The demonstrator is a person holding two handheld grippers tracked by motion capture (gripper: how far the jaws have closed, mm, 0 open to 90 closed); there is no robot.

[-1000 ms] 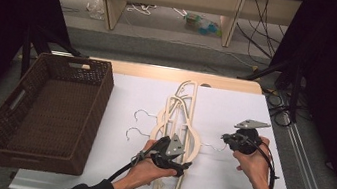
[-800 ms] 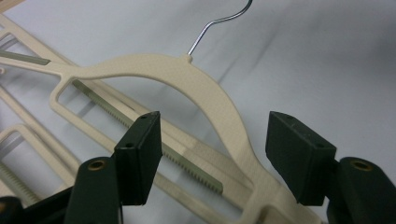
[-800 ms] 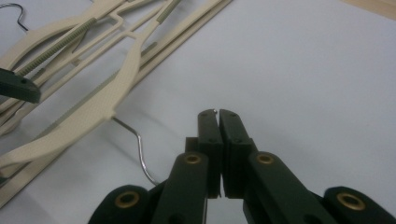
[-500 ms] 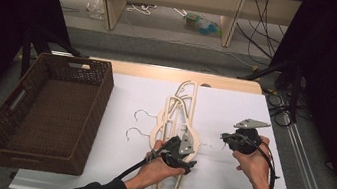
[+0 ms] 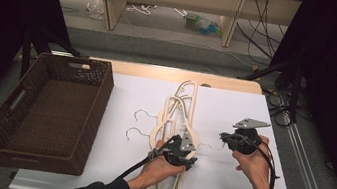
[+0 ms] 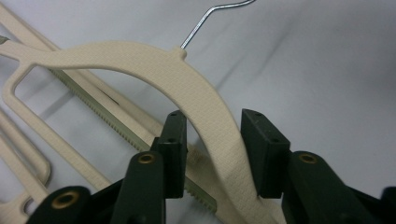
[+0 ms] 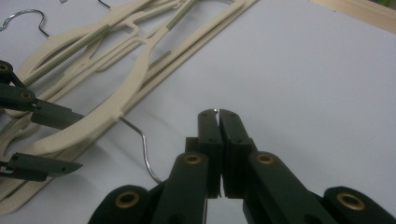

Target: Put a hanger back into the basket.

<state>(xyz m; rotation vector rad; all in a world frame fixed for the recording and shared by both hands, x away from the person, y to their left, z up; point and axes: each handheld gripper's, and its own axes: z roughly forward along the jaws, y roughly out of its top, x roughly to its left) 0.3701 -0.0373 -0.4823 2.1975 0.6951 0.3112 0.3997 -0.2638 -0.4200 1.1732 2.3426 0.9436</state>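
At the table's left stands a brown wicker basket (image 5: 40, 110) on the white table (image 5: 235, 109). Just right of it lie two wire hooks, then a heap of cream plastic hangers (image 5: 177, 121) stretching from the far middle toward the near edge. The left gripper (image 5: 179, 149) sits over the near part of this heap, held by the left hand (image 5: 158, 166). In the left gripper view its jaws stand apart on either side of the top hanger (image 6: 201, 100), one pad at each flank of the curved arm, a sliver of gap on each side; they are not pressed onto it. That hanger's wire hook (image 7: 142, 140) runs rightward into the right gripper (image 7: 218, 116), whose jaws are pinched together on the hook's tip. The right hand (image 5: 252, 162) holds it well right of the heap.
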